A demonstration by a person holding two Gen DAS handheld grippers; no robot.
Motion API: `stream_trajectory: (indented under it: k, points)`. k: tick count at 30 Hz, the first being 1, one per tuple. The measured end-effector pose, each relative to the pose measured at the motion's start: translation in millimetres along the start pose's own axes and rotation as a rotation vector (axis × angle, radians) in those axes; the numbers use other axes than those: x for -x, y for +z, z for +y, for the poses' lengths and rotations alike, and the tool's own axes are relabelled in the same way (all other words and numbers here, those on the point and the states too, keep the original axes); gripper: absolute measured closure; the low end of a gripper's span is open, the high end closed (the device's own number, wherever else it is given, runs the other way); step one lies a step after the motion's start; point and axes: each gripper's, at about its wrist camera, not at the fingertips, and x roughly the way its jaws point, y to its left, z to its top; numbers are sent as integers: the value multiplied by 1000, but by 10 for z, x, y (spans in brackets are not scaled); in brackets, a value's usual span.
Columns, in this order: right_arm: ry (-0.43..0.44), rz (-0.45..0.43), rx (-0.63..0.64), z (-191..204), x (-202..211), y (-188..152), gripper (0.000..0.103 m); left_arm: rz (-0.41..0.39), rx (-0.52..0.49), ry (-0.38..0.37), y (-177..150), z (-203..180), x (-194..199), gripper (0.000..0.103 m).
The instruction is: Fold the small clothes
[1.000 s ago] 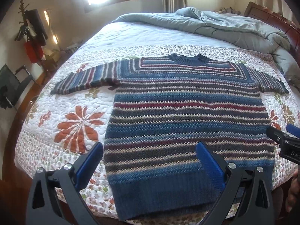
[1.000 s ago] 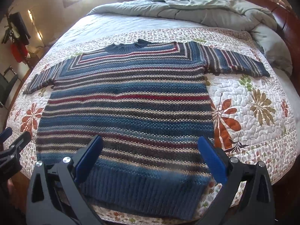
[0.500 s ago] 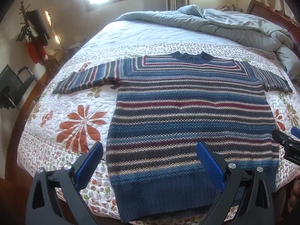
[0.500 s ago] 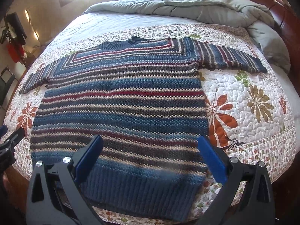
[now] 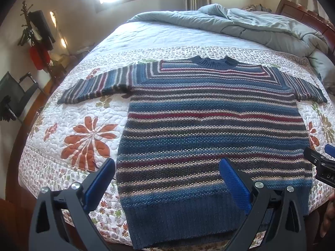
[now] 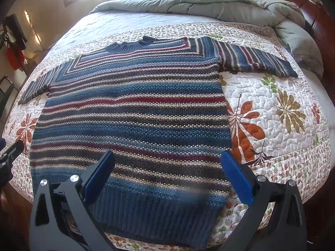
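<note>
Both grippers wide open, holding nothing, above the sweater's near hem.
Left gripper and right gripper risk pinching the quilt beneath, or dragging the flat knit askew.

A bed is carrying everything here; a white quilted coverlet printed with orange and olive flowers is covering its near half and hanging over the front edge; a striped knit sweater in blue, red, cream and grey is lying flat on the coverlet, its sleeves spreading out to both sides, its collar pointing toward the far end and its ribbed hem reaching the near edge; a rumpled grey-blue duvet is lying bunched along the far end, beside a wooden headboard.
</note>
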Motion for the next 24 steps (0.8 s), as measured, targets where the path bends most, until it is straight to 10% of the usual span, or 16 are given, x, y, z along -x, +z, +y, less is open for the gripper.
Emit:
stream_trajectory:
  k: [24]
  points:
    - [-1,20,7,-109,-179,118,3,19,-5,-5,82,-31,-154,4]
